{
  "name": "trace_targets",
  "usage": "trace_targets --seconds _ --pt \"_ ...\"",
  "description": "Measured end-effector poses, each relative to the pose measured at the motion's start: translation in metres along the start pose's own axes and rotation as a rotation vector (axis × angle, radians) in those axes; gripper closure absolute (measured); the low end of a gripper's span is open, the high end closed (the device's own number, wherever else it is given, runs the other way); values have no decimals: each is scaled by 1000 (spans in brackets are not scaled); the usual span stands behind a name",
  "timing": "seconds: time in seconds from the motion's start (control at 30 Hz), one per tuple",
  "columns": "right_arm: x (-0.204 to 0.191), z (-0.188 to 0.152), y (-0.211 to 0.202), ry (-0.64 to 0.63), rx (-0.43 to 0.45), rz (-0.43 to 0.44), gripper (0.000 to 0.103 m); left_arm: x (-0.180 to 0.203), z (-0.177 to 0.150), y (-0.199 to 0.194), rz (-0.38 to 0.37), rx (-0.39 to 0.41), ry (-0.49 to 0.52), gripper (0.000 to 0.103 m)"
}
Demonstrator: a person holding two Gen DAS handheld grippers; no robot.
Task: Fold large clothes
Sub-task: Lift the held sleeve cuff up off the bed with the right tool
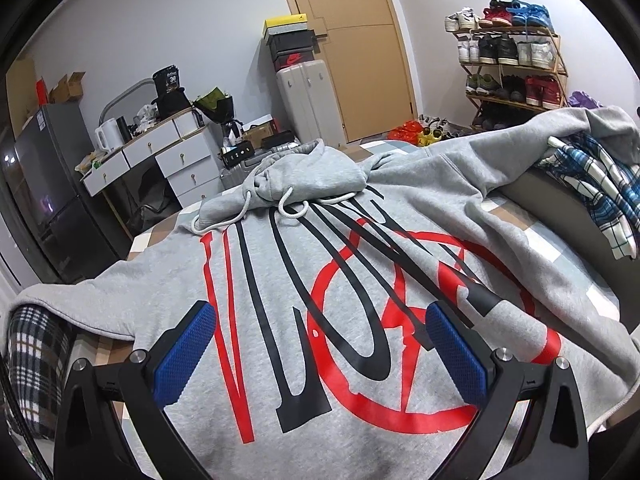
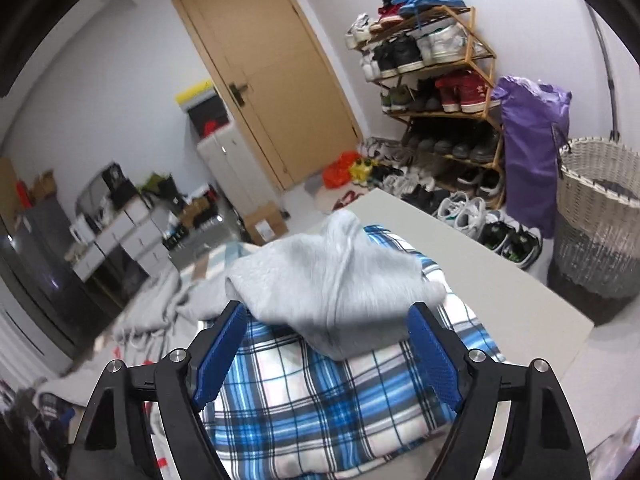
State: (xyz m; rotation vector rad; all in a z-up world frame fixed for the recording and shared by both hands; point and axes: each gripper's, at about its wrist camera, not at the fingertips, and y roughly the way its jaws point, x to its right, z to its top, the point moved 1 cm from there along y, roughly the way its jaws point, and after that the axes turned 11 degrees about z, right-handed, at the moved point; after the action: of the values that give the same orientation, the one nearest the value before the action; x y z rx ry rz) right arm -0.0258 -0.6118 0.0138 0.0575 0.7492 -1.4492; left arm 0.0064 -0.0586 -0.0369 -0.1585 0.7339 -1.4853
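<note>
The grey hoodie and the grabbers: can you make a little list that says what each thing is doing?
garment: grey hoodie, spread print-side up, hood bunched at its far end
print: red and black letters with a red circled star
sleeve: one grey sleeve draped over the blue plaid shirt
left gripper: open, above the print, holding nothing
right gripper: open, holding nothing; sleeve end lies just beyond its fingertips
folding: not started on the body
</note>
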Motion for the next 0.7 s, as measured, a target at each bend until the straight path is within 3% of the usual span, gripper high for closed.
trace_targets --seconds 0.13,0.27,0.5,0.53,0.57,0.6,0.7 --pt "28 -8 7 185 -26 97 19 1 -2 -1 12 9 13 1" --pt "50 -7 28 291 -51 133 19 1 -3 0 5 0 9 1" --pt "64 12 67 357 -40 65 23 2 -4 1 13 -1 14 1" --pt "64 15 68 348 -30 48 39 3 -4 1 14 0 14 1" --pt "63 16 70 335 -19 32 70 3 -5 2 15 0 15 1" --pt "63 21 71 327 -5 24 81 2 -5 2 15 0 16 1" --pt "68 28 71 359 41 40 88 2 -5 2 14 -2 17 1"
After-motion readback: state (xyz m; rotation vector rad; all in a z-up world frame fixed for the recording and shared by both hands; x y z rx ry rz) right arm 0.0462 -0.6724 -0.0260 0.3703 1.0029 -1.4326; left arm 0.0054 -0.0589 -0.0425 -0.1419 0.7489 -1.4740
